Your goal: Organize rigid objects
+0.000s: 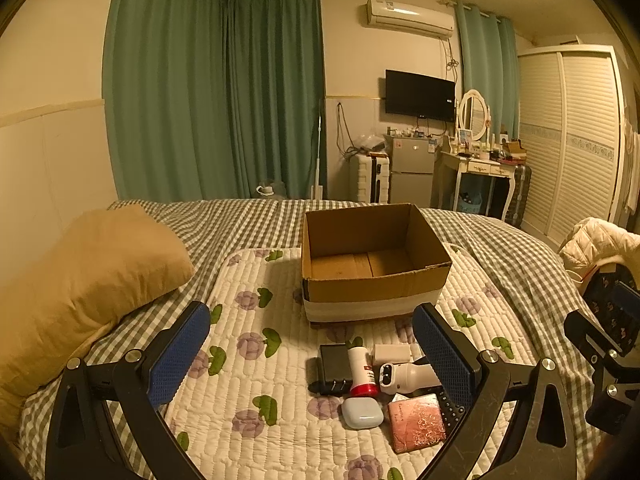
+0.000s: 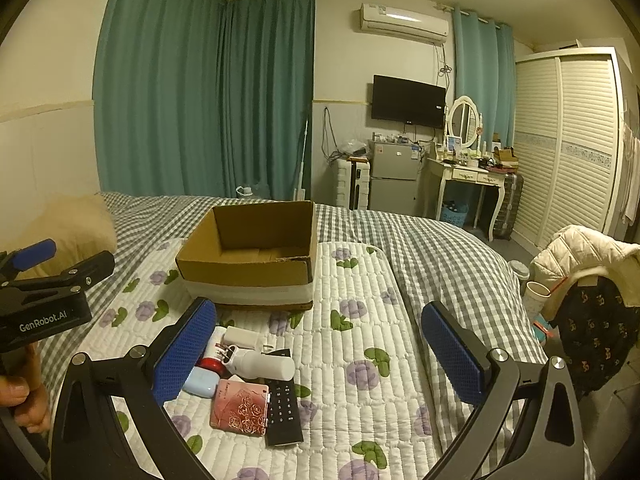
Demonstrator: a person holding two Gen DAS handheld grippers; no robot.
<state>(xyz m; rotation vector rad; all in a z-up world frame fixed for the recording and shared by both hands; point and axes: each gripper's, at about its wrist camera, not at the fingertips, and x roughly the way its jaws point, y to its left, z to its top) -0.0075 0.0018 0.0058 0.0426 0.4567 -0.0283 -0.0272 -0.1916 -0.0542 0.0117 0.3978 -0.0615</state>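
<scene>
Since both grippers' fingers [image 1: 176,356] gape wide, grabbing into the pile [image 1: 380,384] at box's [image 1: 372,288] six o'clock could scatter neighbours.

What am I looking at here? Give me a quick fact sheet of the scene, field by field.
Place: bedroom, on a bed with a floral pad
Container: open cardboard box, empty
Items to sort: black charger, red-capped tube, white trimmer, blue case, pink case, remote, all clustered before the box
Left hand-held gripper: open, holding nothing
Right hand-held gripper: open, holding nothing
</scene>
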